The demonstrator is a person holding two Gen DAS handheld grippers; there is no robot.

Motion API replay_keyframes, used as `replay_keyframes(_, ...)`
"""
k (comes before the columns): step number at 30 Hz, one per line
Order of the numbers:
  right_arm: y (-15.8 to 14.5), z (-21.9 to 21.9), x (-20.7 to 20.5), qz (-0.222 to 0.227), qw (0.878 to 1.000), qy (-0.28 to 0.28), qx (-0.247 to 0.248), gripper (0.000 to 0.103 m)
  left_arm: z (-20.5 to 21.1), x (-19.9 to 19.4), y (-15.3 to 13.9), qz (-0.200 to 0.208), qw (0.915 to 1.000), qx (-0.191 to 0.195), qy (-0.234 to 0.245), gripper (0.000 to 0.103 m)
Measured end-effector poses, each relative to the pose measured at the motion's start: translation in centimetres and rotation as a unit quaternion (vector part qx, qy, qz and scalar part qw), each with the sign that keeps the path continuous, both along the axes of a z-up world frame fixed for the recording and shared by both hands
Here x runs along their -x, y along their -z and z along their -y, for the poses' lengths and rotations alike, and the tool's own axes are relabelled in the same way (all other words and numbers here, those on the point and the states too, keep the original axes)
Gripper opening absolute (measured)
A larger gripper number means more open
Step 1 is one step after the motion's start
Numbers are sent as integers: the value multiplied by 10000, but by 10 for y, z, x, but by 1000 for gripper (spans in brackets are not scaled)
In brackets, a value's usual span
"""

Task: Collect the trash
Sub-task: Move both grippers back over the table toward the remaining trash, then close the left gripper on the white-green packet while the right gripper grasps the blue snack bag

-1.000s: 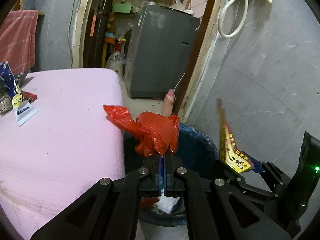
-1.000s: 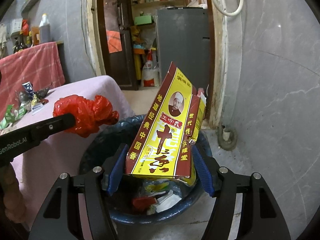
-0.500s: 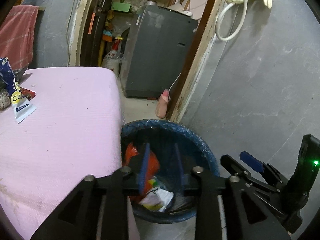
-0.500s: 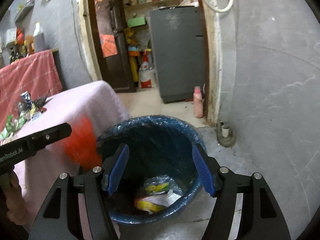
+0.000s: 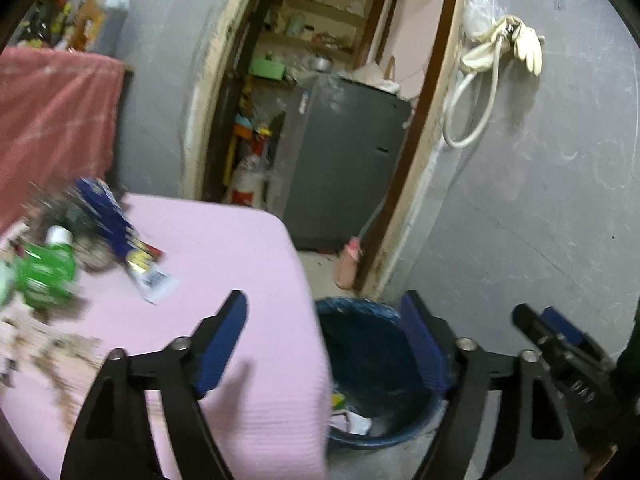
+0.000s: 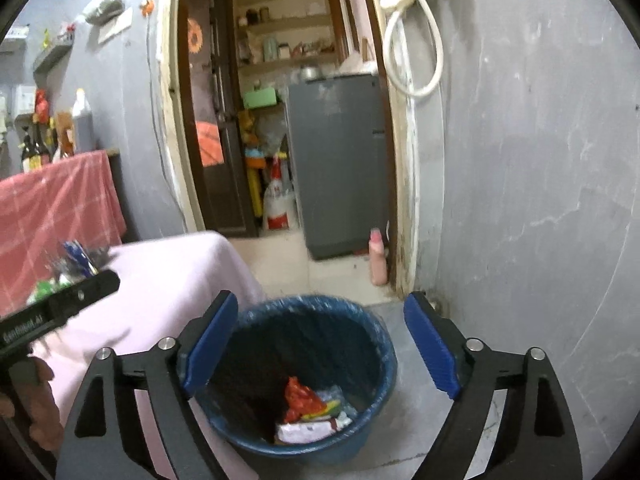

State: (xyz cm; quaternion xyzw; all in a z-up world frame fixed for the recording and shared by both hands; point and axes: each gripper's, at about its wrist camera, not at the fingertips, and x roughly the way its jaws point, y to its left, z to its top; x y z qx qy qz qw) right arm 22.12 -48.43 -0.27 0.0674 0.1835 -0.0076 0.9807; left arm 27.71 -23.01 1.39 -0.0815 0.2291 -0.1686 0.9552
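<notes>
The pink table [image 5: 224, 264] fills nine o'clock, litter [image 5: 52, 268] heaped at its far end. At six o'clock the blue bin [image 6: 320, 312] holds the red bag [image 6: 298, 398] and wrappers. The left gripper [image 5: 324, 344] and the right gripper [image 6: 320, 344] have just been opening; both gape wide, empty.

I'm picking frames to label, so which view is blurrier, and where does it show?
Left wrist view: worse, the trash pile on the pink table is smeared. Right wrist view: mildly soft, yet the red bag in the blue bin reads clearly. Both bend straight edges near the rim.
</notes>
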Motion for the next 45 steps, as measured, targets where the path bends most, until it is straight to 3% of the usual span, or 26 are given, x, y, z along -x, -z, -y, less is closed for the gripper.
replay_keyframes(6, -30, -35, 14, 398, 9991, -146, -97, 102, -54, 22, -21, 237, 9988, -44, -434, 94)
replay_keyframes(16, -53, -119, 17, 584, 9948, -783, -291, 103, -153, 51, -26, 326, 9908, -303, -1280, 95)
replay_keyframes(22, -52, -174, 2, 483, 9908, -1232, -270, 103, -213, 52, -14, 114, 9824, -405, -1819, 95)
replay_keyframes(31, -27, -233, -40, 74, 9847, -1737, -70, 103, -254, 32, 16, -354, 9745, -582, -2136, 95)
replay_keyframes(34, -15, -245, -56, -121, 9833, -1815, -18, 103, -257, 17, 26, -769, 9745, -584, -2027, 95)
replay_keyframes(43, 12, -263, -110, -1027, 9754, -1945, 132, 103, -263, -9, 32, -1235, 9721, -532, -1922, 95)
replay_keyframes(45, 18, -266, -122, -1314, 9712, -1979, 166, 103, -264, -16, 36, -1407, 9723, -511, -1795, 88)
